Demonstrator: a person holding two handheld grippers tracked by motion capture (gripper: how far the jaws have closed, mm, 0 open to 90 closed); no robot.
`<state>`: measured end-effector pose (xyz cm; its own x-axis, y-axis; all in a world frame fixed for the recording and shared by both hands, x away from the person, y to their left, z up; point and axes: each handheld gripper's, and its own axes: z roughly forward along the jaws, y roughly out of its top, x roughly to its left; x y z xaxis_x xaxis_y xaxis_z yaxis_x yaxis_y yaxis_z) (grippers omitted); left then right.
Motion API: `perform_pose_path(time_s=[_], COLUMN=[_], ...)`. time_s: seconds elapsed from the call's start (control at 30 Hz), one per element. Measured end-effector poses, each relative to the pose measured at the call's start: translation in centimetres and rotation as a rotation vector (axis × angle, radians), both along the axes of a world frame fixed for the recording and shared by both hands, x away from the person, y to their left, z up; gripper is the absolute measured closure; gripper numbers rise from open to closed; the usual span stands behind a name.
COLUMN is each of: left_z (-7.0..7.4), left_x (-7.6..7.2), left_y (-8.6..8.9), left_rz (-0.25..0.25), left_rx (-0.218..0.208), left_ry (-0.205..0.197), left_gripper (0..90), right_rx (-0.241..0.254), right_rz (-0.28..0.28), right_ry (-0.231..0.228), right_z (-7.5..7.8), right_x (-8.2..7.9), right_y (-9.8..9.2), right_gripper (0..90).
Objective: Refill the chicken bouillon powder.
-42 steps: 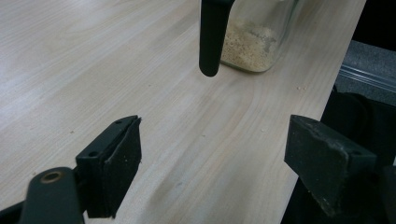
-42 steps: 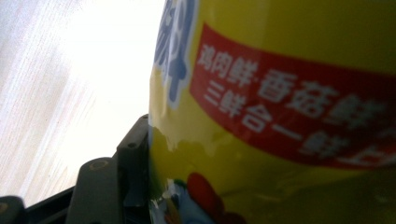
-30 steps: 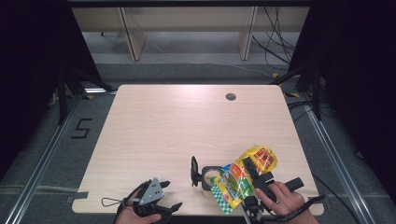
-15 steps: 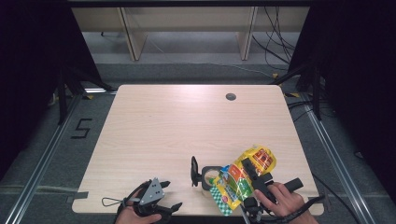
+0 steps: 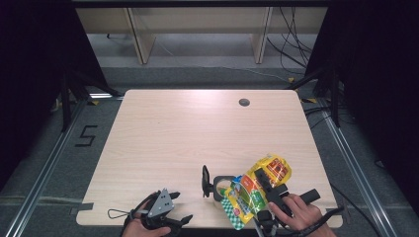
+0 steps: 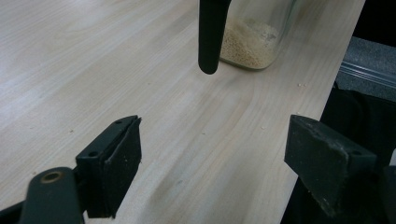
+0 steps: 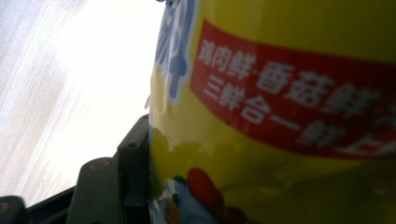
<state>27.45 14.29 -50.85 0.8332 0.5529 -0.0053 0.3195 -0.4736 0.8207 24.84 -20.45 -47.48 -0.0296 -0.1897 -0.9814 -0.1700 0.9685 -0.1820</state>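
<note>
I hold a yellow seasoning pouch point(image 5: 259, 185) tipped over the mouth of a glass jar point(image 5: 222, 187) near the front right edge of the wooden table point(image 5: 197, 128), its green-checked lower end hanging just above the jar, a posture that reads as pouring. My right gripper point(image 5: 264, 190) is clamped on the pouch, jaws set wide around its bulk; the right gripper view puts one black jaw flat against the glossy yellow film point(image 7: 280, 116) with its red banner of white Chinese characters. My left gripper point(image 5: 163, 212) rests idle at the front edge, well apart from the jar, jaws wide and empty. Its own view supplies what the high view cannot: pale granules point(image 6: 247, 44) already lying in the jar's base, with the jar's black clip lever point(image 6: 210, 35) hanging in front.
</note>
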Motion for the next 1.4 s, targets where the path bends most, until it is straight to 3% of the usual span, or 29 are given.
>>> perform_pose_path(time_s=[0.03,0.07,0.1,0.13,0.17,0.2,0.23,0.3,0.37,0.47,0.5,0.6,0.63,0.67,0.7,0.73,0.77,0.8,0.93,0.97,1.0,1.03,1.07,1.13,1.17,1.2,1.23,1.3,1.4], left_z=[0.0,0.1,-0.1,-0.1,-0.1,-0.1,0.0,0.0,-0.1,0.0,-0.1,-0.1,0.0,0.0,0.0,-0.1,-0.1,-0.1,-0.1,-0.1,-0.1,-0.1,0.0,0.0,0.1,0.0,0.1,0.1,0.1], left_x=[0.1,0.2,0.2,-0.1,-0.1,-0.1,0.0,0.1,-0.1,0.1,0.0,-0.1,0.0,0.0,0.0,0.1,0.0,-0.1,0.0,0.0,0.0,-0.1,0.0,0.0,0.0,-0.1,0.0,0.0,0.0], left_y=[0.0,0.1,0.0,-0.1,-0.1,-0.1,0.0,0.0,-0.1,0.0,-0.1,-0.1,0.0,0.0,0.0,0.0,-0.1,0.0,-0.1,-0.1,-0.1,-0.1,-0.1,-0.1,0.1,0.1,0.1,0.1,0.1], left_rz=[-0.008,-0.017,-0.015,0.012,0.012,0.006,0.002,-0.012,0.006,-0.007,0.001,0.004,-0.004,-0.004,-0.004,-0.001,0.008,0.003,0.003,0.003,0.004,0.000,0.002,0.006,0.004,0.008,-0.003,0.007,0.008], left_rx=[0.000,0.013,-0.005,-0.013,-0.013,-0.009,-0.003,-0.002,-0.009,-0.008,-0.012,-0.006,-0.001,-0.001,-0.010,-0.010,-0.015,0.005,-0.009,-0.009,-0.007,0.001,-0.021,-0.022,0.011,-0.006,0.003,-0.022,-0.009], left_ry=[-0.011,-0.019,-0.023,0.007,0.007,0.004,-0.001,-0.013,0.004,-0.003,0.008,0.004,0.004,0.004,0.001,-0.002,0.005,0.004,-0.001,-0.001,0.001,0.000,0.001,-0.003,-0.008,-0.001,-0.010,-0.003,-0.002], left_gripper=[18.1,18.1,18.1,18.1,18.2,18.2,18.1,18.1,18.2,18.2,18.2,18.2,18.2,18.2,18.2,18.2,18.1,18.2,18.1,18.1,18.2,18.2,18.1,18.2,18.2,18.2,18.1,18.2,18.1], right_rx=[-0.265,-0.135,0.007,0.008,0.010,0.010,-0.064,-0.066,-0.078,-0.059,0.002,-0.011,-0.201,-0.201,-0.076,-0.076,-0.201,-0.210,-0.220,-0.049,-0.036,-0.200,-0.210,-0.231,-0.133,-0.201,-0.210,-0.208,-0.207], right_rz=[0.160,0.081,-0.005,-0.006,-0.007,-0.007,0.043,0.044,0.048,0.041,0.003,0.003,0.105,0.105,0.032,0.032,0.105,0.108,0.111,0.011,0.003,0.099,0.113,0.124,0.063,0.103,0.110,0.109,0.110], right_ry=[-0.020,-0.007,0.003,0.003,-0.002,-0.002,-0.012,-0.008,-0.006,-0.008,-0.003,-0.004,-0.021,-0.021,-0.027,-0.027,-0.038,-0.046,-0.036,-0.022,-0.022,-0.026,-0.035,-0.034,-0.031,-0.031,-0.037,-0.034,-0.033], right_z=[1.7,0.9,0.0,0.0,-0.1,-0.1,0.5,0.5,0.6,0.5,0.1,0.3,1.6,1.6,0.9,0.9,1.7,1.6,1.5,0.4,0.3,1.4,1.5,1.6,1.0,1.5,1.6,1.6,1.5], right_x=[0.9,0.5,-0.1,-0.1,-0.2,-0.2,0.1,0.1,0.1,0.1,-0.1,0.0,0.8,0.8,0.5,0.5,0.9,1.0,1.1,0.5,0.4,0.9,1.0,1.1,0.8,1.0,1.0,1.0,1.1], right_y=[0.9,0.4,0.0,0.0,-0.1,-0.1,0.1,0.1,0.2,0.1,-0.1,-0.2,0.2,0.2,-0.4,-0.4,0.0,-0.1,-0.1,-0.7,-0.6,-0.1,0.0,0.1,-0.4,-0.2,-0.2,-0.2,-0.2], right_gripper=[37.1,37.2,37.3,37.2,37.3,37.3,37.4,37.5,37.5,37.6,37.6,37.6,37.7,37.7,37.6,37.6,37.6,37.6,37.7,37.7,37.7,37.7,37.7,37.7,38.2,38.5,38.6,38.6,38.8])
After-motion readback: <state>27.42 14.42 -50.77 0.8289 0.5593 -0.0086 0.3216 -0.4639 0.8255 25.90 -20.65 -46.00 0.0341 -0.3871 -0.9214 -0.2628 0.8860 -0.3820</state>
